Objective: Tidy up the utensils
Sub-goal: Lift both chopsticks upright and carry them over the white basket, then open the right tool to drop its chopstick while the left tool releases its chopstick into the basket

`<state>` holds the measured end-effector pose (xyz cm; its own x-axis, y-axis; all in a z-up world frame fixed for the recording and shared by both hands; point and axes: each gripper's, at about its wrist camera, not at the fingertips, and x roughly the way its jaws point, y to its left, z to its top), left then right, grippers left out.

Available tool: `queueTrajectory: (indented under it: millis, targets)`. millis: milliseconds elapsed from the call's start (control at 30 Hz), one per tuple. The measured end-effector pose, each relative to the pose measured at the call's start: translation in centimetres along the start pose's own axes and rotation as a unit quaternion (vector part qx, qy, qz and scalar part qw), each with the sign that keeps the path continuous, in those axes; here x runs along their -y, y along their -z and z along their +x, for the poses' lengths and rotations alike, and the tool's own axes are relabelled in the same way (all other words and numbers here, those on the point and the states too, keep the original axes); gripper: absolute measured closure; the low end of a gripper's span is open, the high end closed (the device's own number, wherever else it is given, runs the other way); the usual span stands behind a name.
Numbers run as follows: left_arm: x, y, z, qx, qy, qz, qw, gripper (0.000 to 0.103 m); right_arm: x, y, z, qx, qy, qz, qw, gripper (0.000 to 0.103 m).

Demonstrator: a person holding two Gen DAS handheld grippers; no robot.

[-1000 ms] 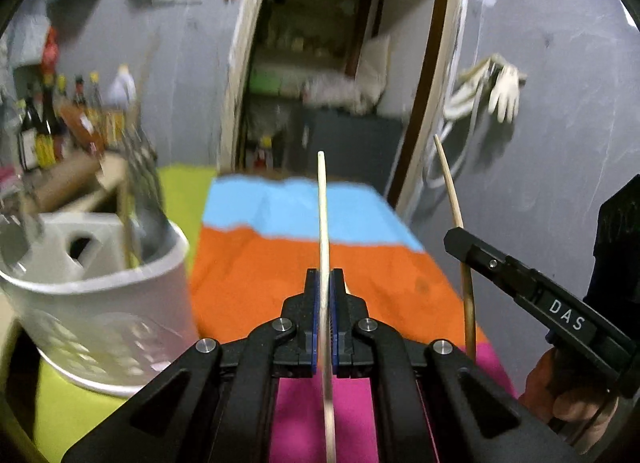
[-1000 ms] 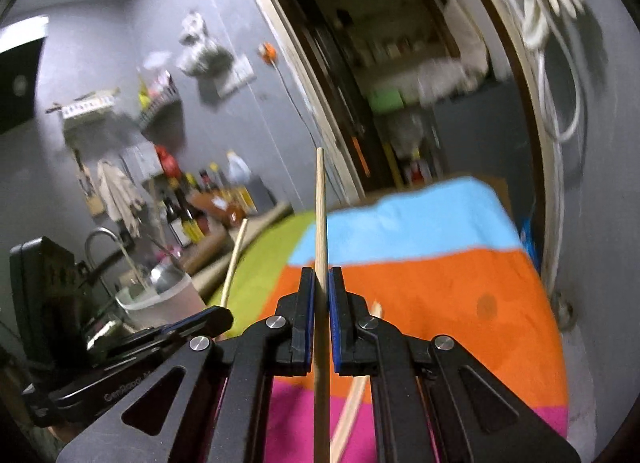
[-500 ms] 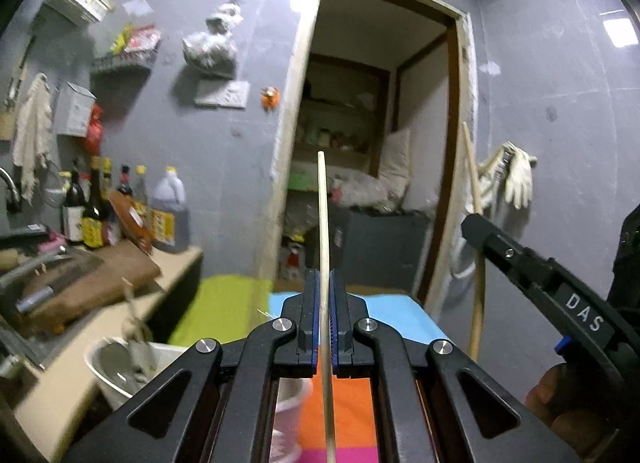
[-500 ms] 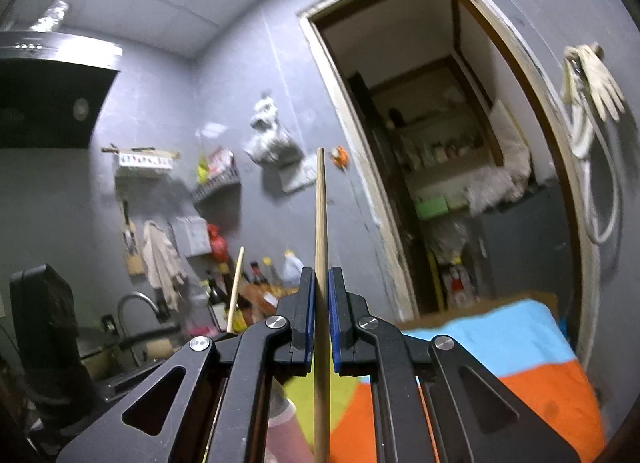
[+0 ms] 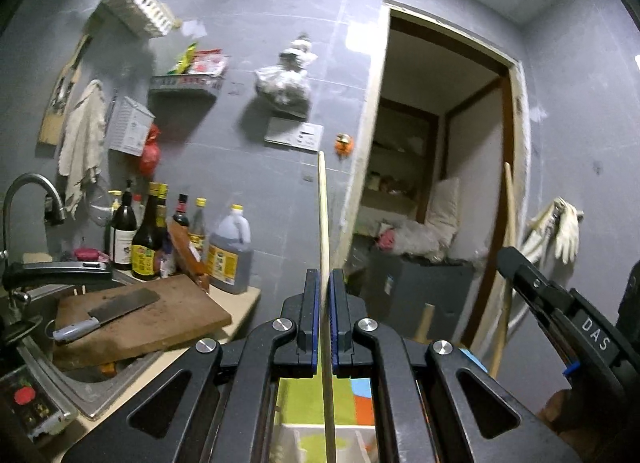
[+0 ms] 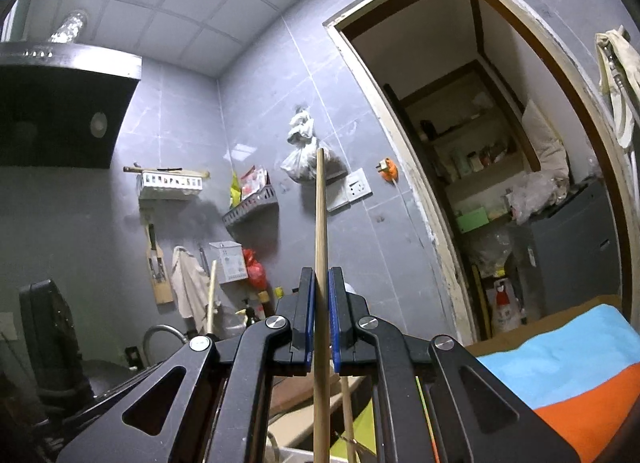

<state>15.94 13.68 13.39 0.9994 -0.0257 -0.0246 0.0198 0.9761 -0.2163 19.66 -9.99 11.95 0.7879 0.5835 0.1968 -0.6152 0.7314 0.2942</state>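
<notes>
While each chopstick stands upright, the left tongs [image 5: 324,283] are closed on a pale chopstick [image 5: 322,215] and the right tongs [image 6: 320,283] are closed on a browner chopstick [image 6: 320,223]; both sticks are pinched between the blue pads, tips pointing up. Left view: right tongs [image 5: 520,267] show at the right edge with their stick rising beside the door frame. Low in that view, behind the left tongs, a white basket [image 5: 304,439] is partly visible, chopstick's lower end running down over it. Right view: second stick [image 6: 211,295] shows at left, held up by the other tool. Bench [image 5: 236,299] at left carries a wooden cutting board [image 5: 160,315] with a cleaver [image 5: 108,313] lying on it, over the sink [image 5: 80,387]. Bottles [image 5: 160,239] stand along the wall behind. Faucet [image 5: 28,191] at far left. Striped cloth [image 6: 568,375] at lower right in right view. Open doorway [image 5: 436,183] beyond, gloves [image 5: 564,227] hanging on wall.
</notes>
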Motion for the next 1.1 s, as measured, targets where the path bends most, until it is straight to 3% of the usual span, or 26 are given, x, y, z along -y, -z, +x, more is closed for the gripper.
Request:
queueTrajectory:
  millis: [200, 433, 1100]
  targets:
    - [-2.7, 0.9, 1.1, 0.001, -0.017, -0.027, 0.9995, 0.101, -1.1, 2.3, 1.3, 0.005, 0.029, -0.034, 0.999, 0.098]
    - [-3.0, 3.2, 1.6, 0.001, -0.025, -0.033, 0.9991, 0.101, -0.9, 4.0, 2.2, 0.007, 0.053, -0.054, 0.997, 0.098]
    - [-2.0, 7.1, 1.4, -0.020, -0.045, -0.013, 0.9987, 0.100, -0.8, 6.0, 1.7, -0.015, 0.052, -0.068, 0.996, 0.097]
